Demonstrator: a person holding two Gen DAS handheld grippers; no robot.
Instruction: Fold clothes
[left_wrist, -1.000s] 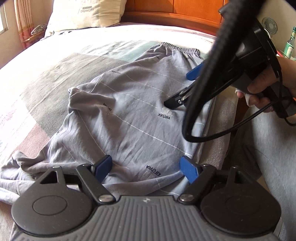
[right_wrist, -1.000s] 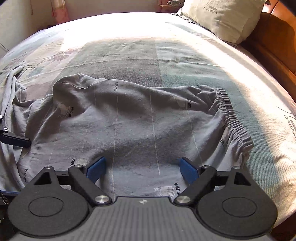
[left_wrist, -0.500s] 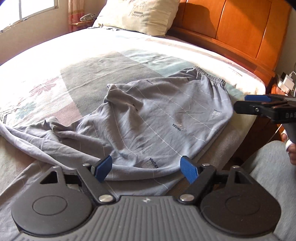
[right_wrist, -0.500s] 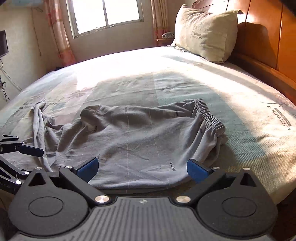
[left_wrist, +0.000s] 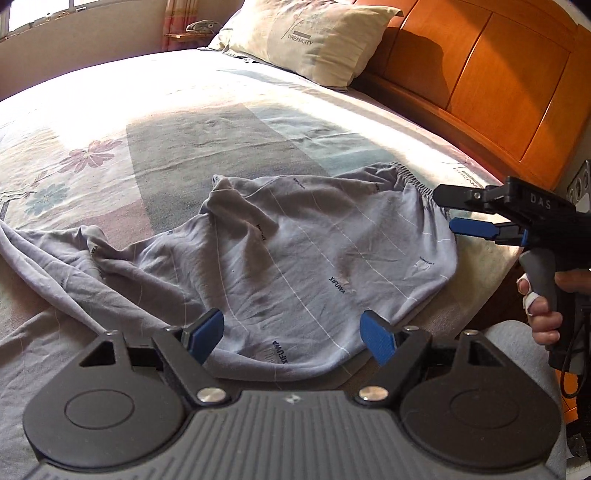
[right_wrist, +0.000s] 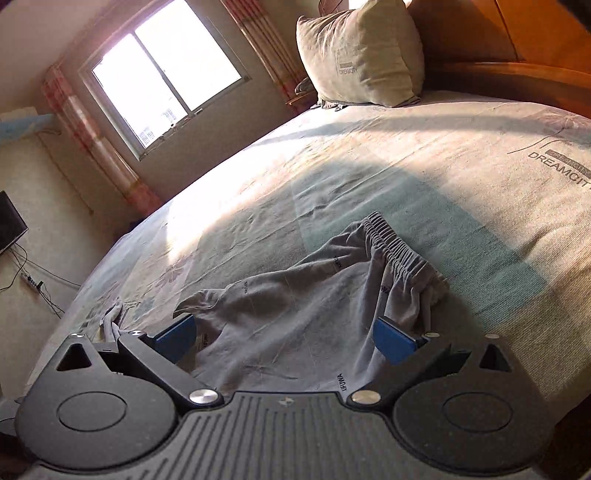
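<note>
Grey trousers (left_wrist: 295, 254) with thin white lines and an elastic waistband (left_wrist: 413, 177) lie rumpled near the bed's front edge, legs trailing left. My left gripper (left_wrist: 291, 338) hovers open above their near hem, nothing between its blue pads. My right gripper (left_wrist: 452, 212) shows at the right in the left wrist view, held in a hand (left_wrist: 543, 302), fingers apart and empty beside the waistband. In the right wrist view the right gripper (right_wrist: 284, 338) stands open over the trousers (right_wrist: 303, 314), with the waistband (right_wrist: 399, 243) ahead of it.
The bed (left_wrist: 184, 122) has a patterned cover. A pillow (left_wrist: 310, 37) leans on the orange wooden headboard (left_wrist: 480, 74). A window (right_wrist: 162, 81) with curtains lights the far wall. The person's grey-clad leg (left_wrist: 517, 339) is at the bed's front right.
Both grippers pulled back from the trousers and rolled. The right gripper left the middle of the cloth and moved out to the right, beside the waistband. Both stayed open.
</note>
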